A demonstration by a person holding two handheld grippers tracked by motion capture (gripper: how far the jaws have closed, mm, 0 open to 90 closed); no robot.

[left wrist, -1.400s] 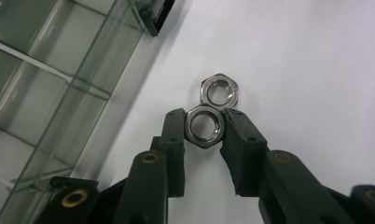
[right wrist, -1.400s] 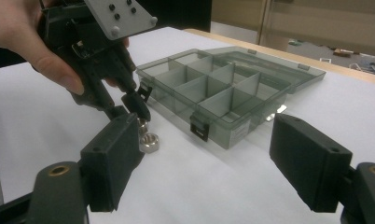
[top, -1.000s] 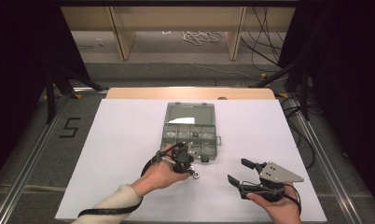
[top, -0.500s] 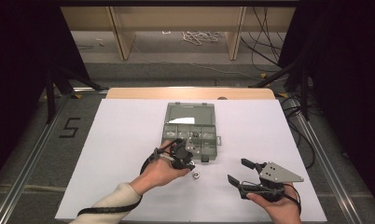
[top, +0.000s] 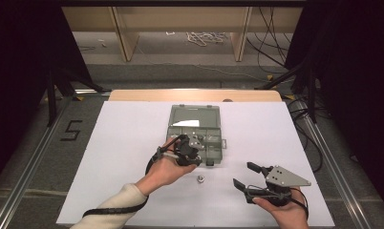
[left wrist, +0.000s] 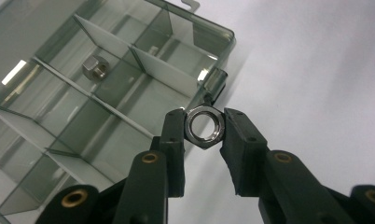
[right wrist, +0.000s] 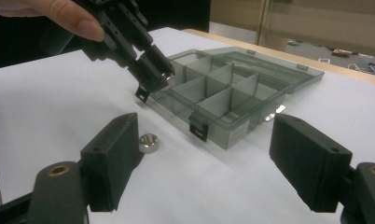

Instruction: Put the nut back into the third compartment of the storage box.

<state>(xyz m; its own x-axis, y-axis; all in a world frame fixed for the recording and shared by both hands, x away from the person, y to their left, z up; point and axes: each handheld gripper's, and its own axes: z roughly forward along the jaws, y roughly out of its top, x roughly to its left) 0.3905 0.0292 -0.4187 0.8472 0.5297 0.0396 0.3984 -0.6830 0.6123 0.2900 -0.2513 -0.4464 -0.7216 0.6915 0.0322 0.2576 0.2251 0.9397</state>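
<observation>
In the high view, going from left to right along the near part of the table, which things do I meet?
Left gripper holding a nut over the box's near edge → loose nut on the table → right gripper, open.

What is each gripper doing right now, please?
Left gripper: closed on a nut, above the box.
Right gripper: open, holding nothing.

The white table (top: 123,143) carries a compartment box (top: 195,125) (lid open) and 1 loose nut (top: 199,179).

A white table (top: 133,143) stands on grey floor (top: 47,157), wooden shelving (top: 180,24) and dark curtains (top: 23,57) behind.
</observation>
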